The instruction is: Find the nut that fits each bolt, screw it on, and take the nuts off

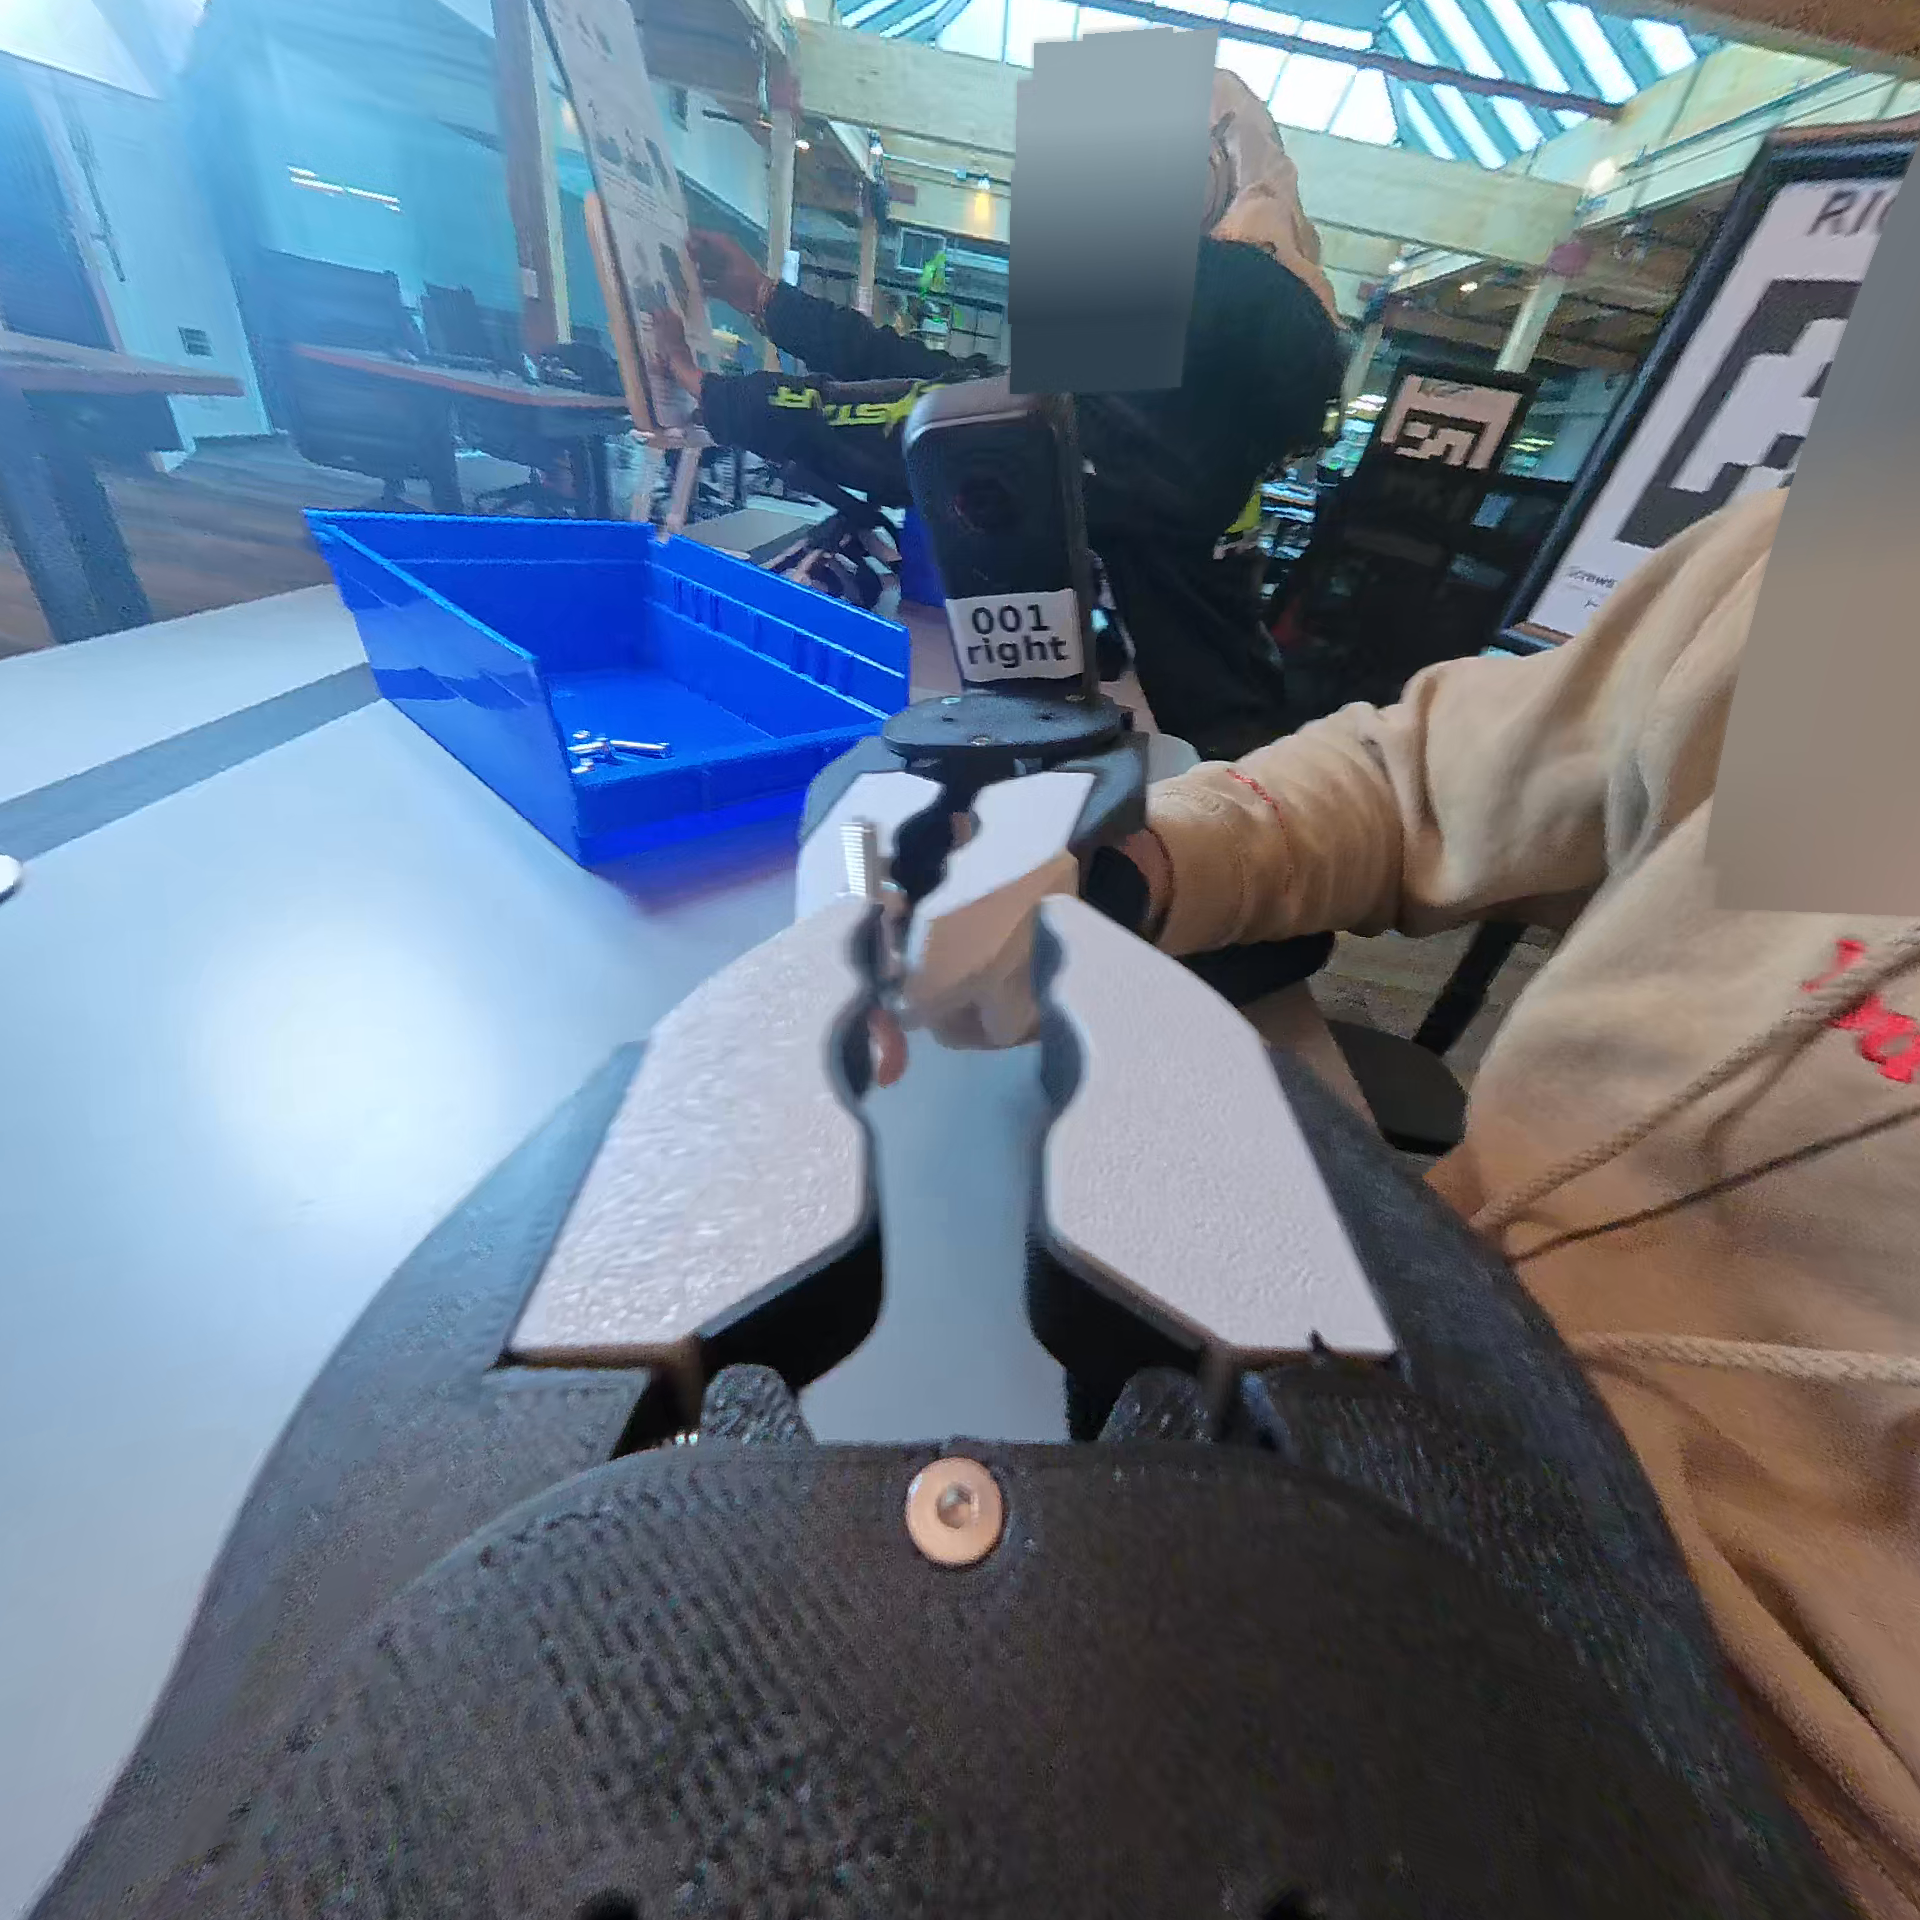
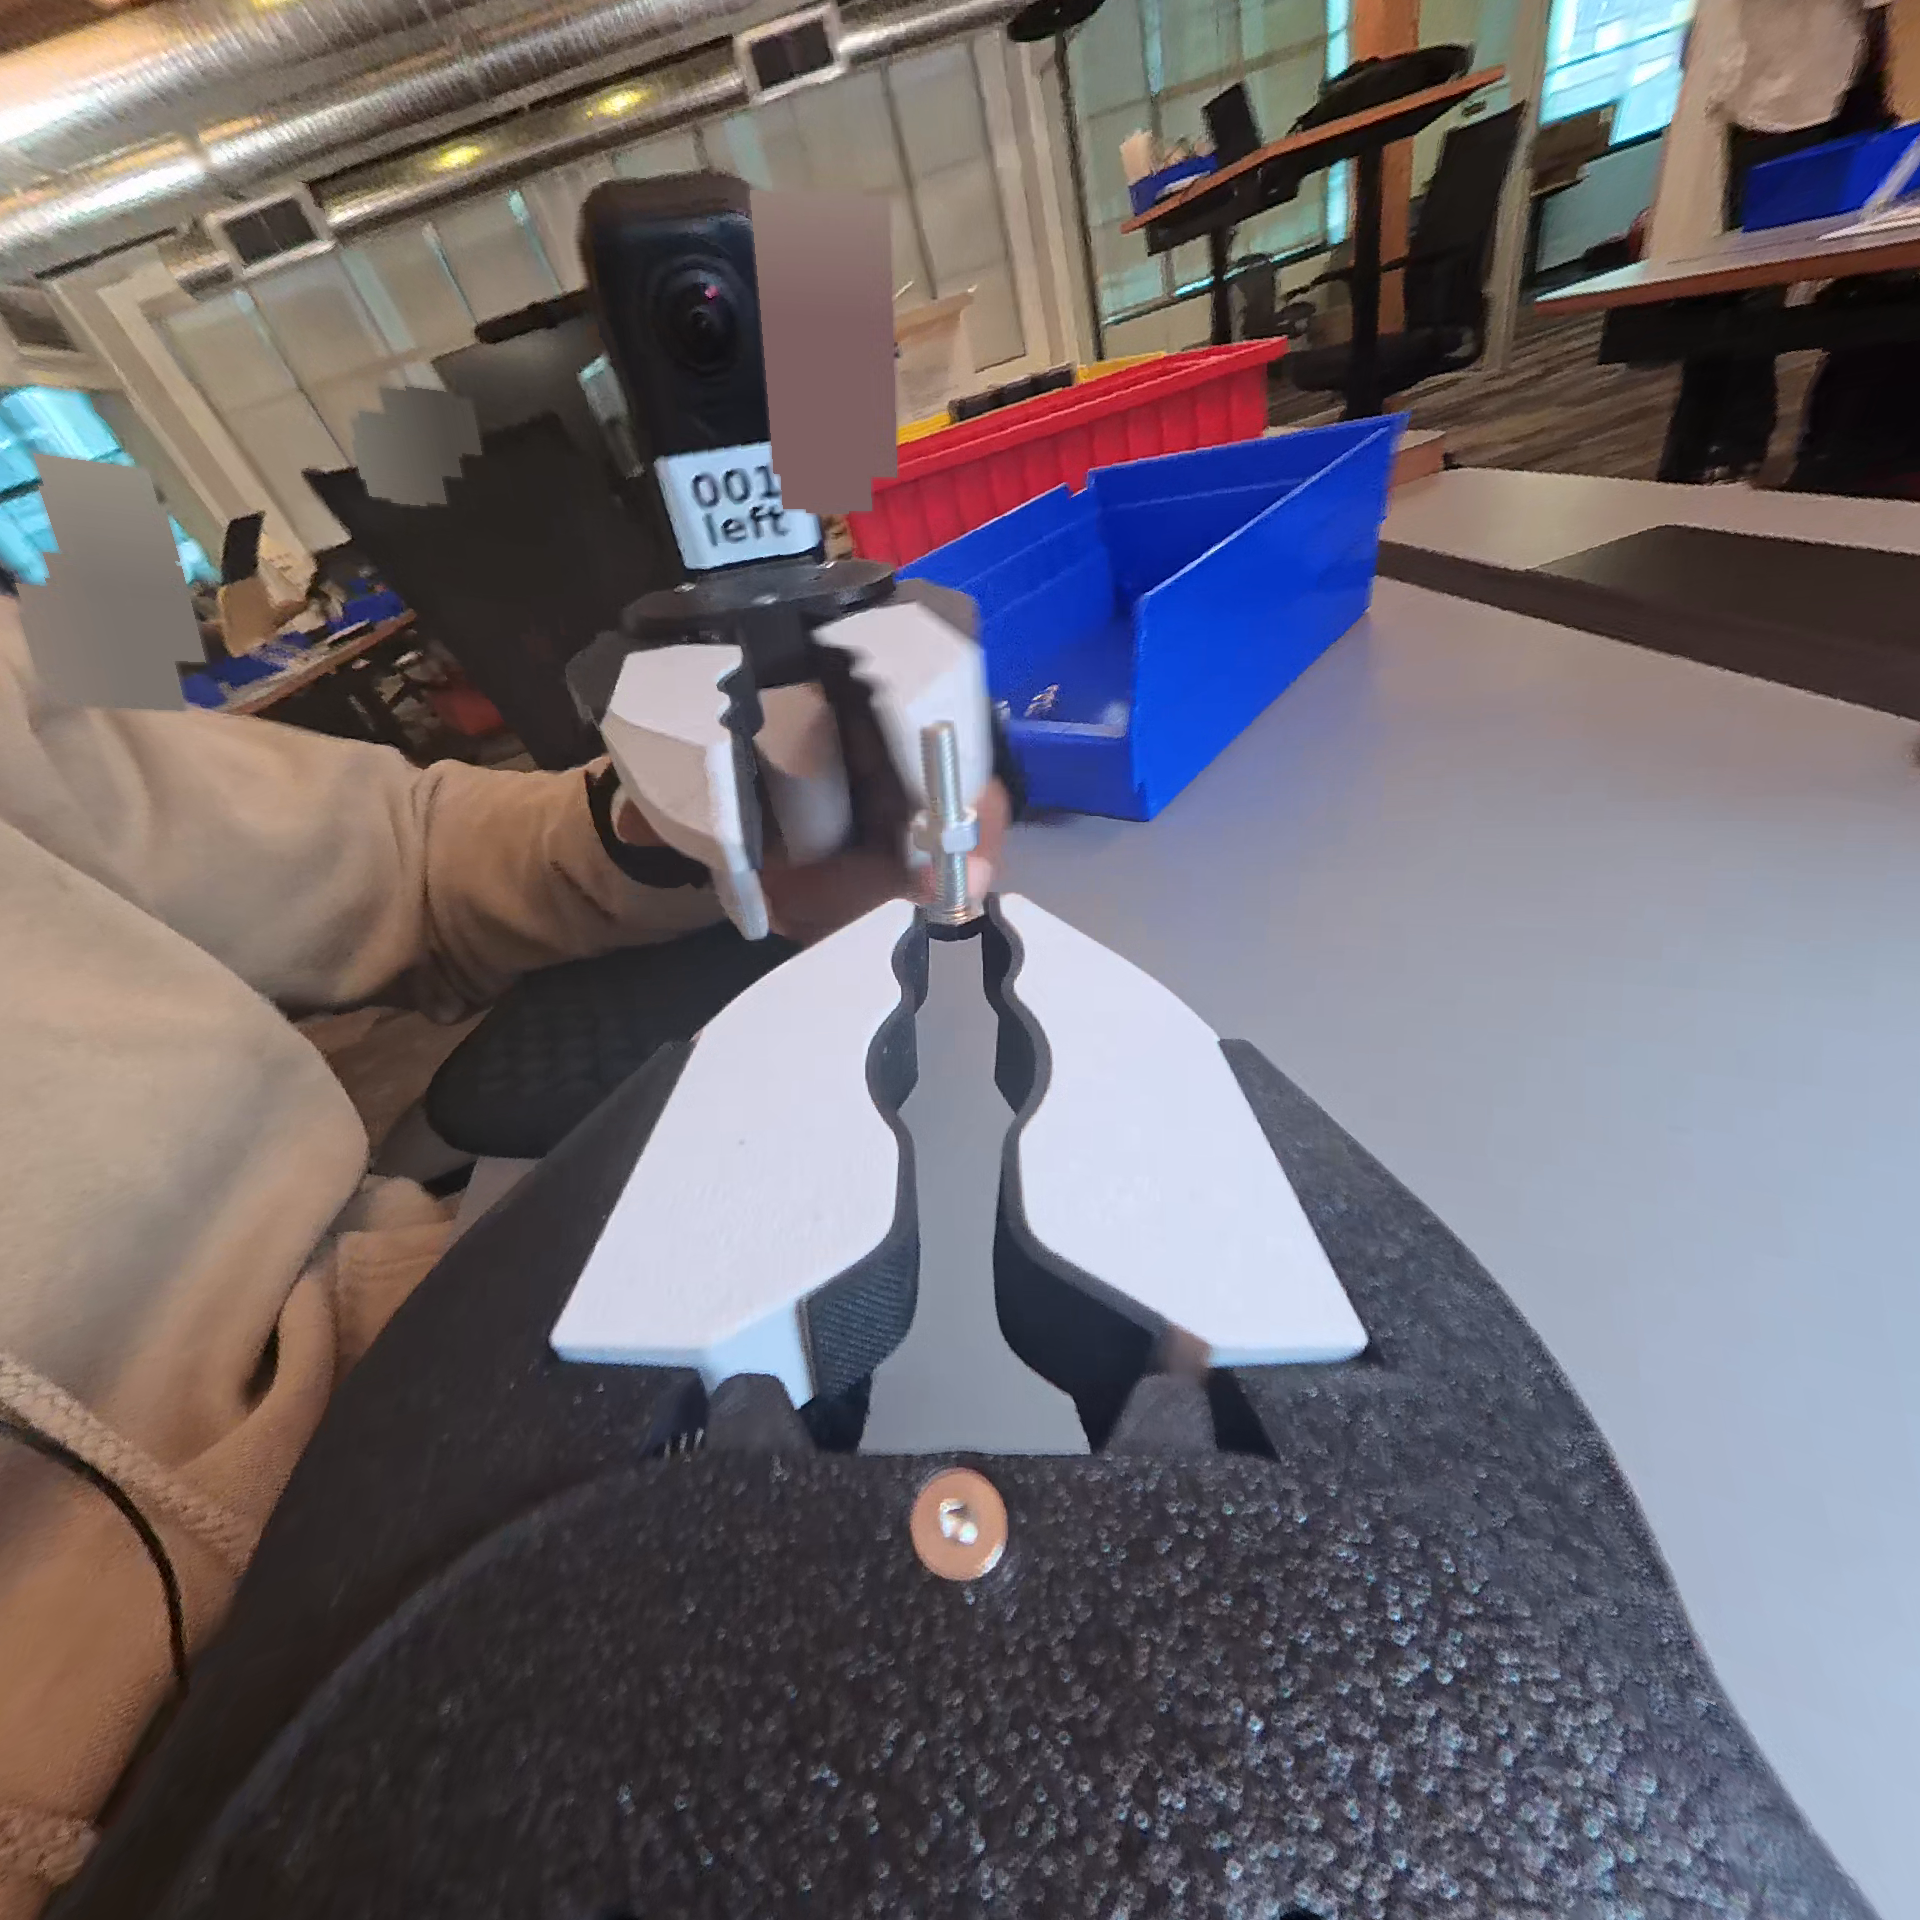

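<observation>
Right gripper (image 2: 951, 920) is pinching the bolt (image 2: 943, 821) by its lower end, I'm watching it standing upright, threaded tip skyward, nut (image 2: 943, 833) sitting partway down the shank, while my left gripper (image 1: 948, 971), jaws parted and empty, is hovering just beside it over the table (image 2: 1507, 935).

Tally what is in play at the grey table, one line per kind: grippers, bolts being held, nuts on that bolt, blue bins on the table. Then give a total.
Grippers: 2 (left gripper, right gripper)
Held bolts: 1 (bolt, upright in the right jaws)
Nuts on it: 1 (nut)
Blue bins: 1 (blue bin)
Total: 5
</observation>
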Demonstrator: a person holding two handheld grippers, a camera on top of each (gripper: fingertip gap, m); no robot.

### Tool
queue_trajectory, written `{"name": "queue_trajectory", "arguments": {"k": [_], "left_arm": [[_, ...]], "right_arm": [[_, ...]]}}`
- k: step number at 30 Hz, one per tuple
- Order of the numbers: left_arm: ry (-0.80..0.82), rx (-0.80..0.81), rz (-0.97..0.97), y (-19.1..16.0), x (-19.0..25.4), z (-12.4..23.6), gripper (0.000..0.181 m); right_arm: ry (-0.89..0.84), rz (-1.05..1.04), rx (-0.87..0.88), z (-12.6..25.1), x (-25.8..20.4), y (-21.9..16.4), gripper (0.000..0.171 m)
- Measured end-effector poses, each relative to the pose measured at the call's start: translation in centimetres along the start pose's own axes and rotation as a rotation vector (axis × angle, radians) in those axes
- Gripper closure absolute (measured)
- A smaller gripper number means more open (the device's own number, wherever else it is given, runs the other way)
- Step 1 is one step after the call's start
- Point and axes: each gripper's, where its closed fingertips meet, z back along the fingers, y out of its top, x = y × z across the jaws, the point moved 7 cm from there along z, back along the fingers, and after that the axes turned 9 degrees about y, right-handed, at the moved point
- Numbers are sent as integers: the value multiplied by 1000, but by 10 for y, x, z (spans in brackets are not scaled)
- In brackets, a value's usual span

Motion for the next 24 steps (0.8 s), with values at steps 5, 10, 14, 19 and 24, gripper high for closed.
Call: {"name": "queue_trajectory", "arguments": {"k": [5,10,14,19,24], "left_arm": [[19,42,42,3,-8,4,160],[26,-8,-16,-5,-1,-4,146],[-4,24,11,1,-3,3,169],[56,43,30,1,-10,2,152],[11,13,-9,-2,0,-2,148]], "right_arm": [[-19,-15,14,4,4,3,161],[29,0,-25,-6,-4,-3,161],[-16,-14,18,3,3,3,161],[9,-10,-3,-2,-1,0,161],[11,-12,-3,-2,-1,0,161]]}}
